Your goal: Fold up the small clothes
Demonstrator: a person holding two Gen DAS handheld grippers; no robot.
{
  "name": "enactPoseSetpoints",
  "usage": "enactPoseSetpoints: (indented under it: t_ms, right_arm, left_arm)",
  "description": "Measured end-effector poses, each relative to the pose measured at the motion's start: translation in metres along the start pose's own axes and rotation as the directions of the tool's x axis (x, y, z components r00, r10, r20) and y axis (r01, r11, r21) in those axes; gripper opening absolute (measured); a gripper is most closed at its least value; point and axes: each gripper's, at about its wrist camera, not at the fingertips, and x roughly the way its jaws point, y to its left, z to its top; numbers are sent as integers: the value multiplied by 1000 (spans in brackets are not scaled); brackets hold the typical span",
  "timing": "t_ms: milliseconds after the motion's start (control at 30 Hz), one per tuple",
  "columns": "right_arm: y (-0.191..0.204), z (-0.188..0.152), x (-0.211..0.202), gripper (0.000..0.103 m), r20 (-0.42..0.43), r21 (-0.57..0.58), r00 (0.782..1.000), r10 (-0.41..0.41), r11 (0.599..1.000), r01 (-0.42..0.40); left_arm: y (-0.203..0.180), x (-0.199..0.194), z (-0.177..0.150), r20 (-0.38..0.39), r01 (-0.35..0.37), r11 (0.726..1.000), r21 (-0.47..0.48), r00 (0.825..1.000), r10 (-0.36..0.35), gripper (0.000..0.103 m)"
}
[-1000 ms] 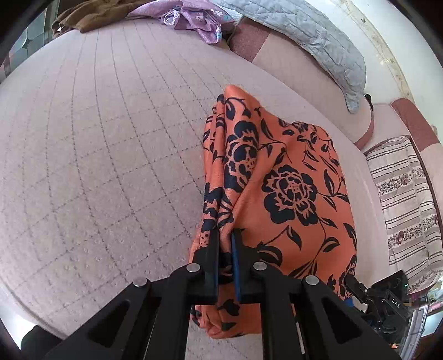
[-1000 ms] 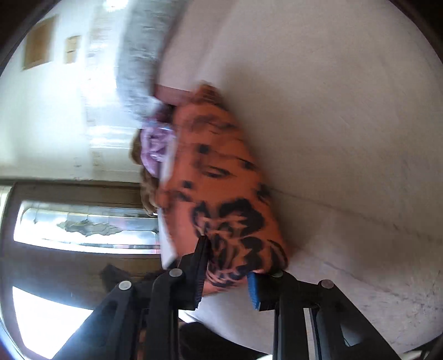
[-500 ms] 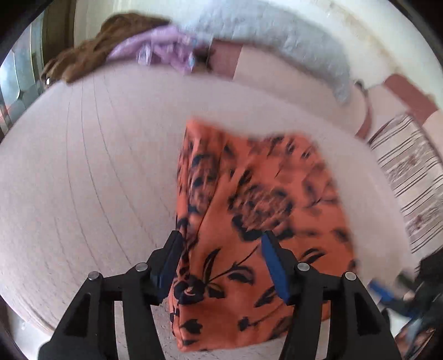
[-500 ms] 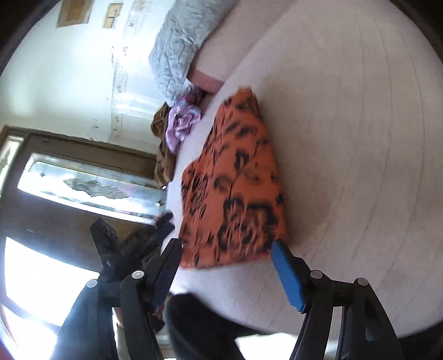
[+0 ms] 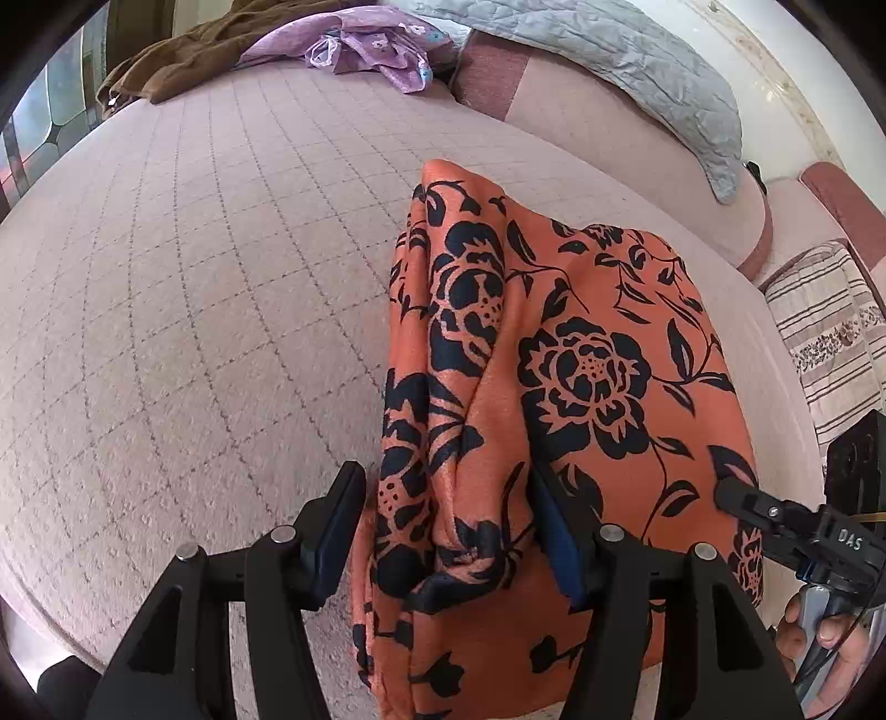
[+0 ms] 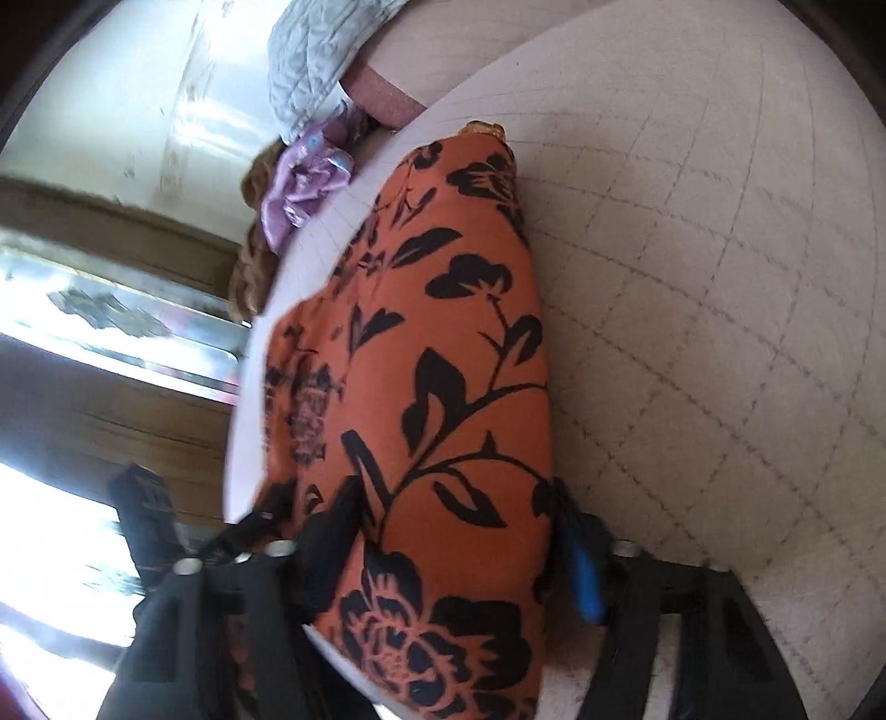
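Observation:
An orange garment with black flowers (image 5: 581, 360) lies folded on the pink quilted bed (image 5: 194, 304). My left gripper (image 5: 443, 487) hovers over the garment's near left edge. Its jaws are opening and straddle a raised fold without pressing it. In the right wrist view the same garment (image 6: 443, 360) runs lengthwise away from my right gripper (image 6: 451, 515). The right jaws are closing, one over the cloth and the blue pad (image 6: 584, 576) at the garment's right edge, and I see no pinch. The right gripper (image 5: 775, 515) also shows at the left view's right edge, held by a hand (image 5: 819, 637).
At the far end of the bed lie a purple garment (image 5: 365, 47), a brown garment (image 5: 183, 61) and a grey quilted pillow (image 5: 609, 61). A striped cloth (image 5: 825, 332) lies to the right. Wide bare bedspread stretches left of the orange garment. A bright window (image 6: 83, 310) fills the right view's left side.
Both grippers were shut on the garment's near edge and have let go. The garment now lies flat on the bed. The right gripper has rolled and moved in over the cloth.

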Motion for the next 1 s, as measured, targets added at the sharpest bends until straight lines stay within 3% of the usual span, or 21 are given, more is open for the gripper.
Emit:
enactPoseSetpoints:
  t_ms: [200,300,333,400,467,533,633,733,833,900,1000]
  right_arm:
    - [25,-5,-2,50,32,-114,989,-145,982,148]
    - [22,-7,2,50,34,-123,985,-167,978,170]
    - [16,-7,4,50,31,-108,987,-155,982,157]
    - [8,-7,1,50,27,-88,992,-126,988,128]
    - [10,-6,1,52,22,-98,992,-123,987,125]
    - [6,-4,-1,56,-2,-59,997,-80,995,80]
    - [1,3,-15,56,-1,1,1000,7,1000,-7]
    - [-2,12,-32,66,60,-13,997,39,999,-38]
    - [-16,29,-9,69,-19,56,996,89,995,-88]
    - [-19,34,9,54,-63,73,992,105,992,-101]
    - [26,26,-6,42,7,-113,1000,8,994,-7]
  left_arm:
    - [1,-11,-1,7,-24,1000,-13,1000,24,61]
    - [-7,-49,-2,116,0,1000,-19,993,2,59]
    - [-15,-64,-2,167,25,1000,9,986,-26,59]
    - [-26,-71,-4,196,36,998,44,980,-44,59]
    - [-37,-49,-7,129,9,995,99,991,-22,59]
    - [-36,-11,-13,33,-80,989,121,996,77,57]
    - [-29,-12,-18,63,-51,995,90,997,45,58]
    - [-32,-11,-20,63,-65,990,122,996,57,59]
    - [-30,-12,-20,65,-64,990,124,996,56,59]
    - [-31,-14,-20,65,-64,990,124,996,56,59]
    - [-28,-11,-19,72,-60,990,131,996,51,59]
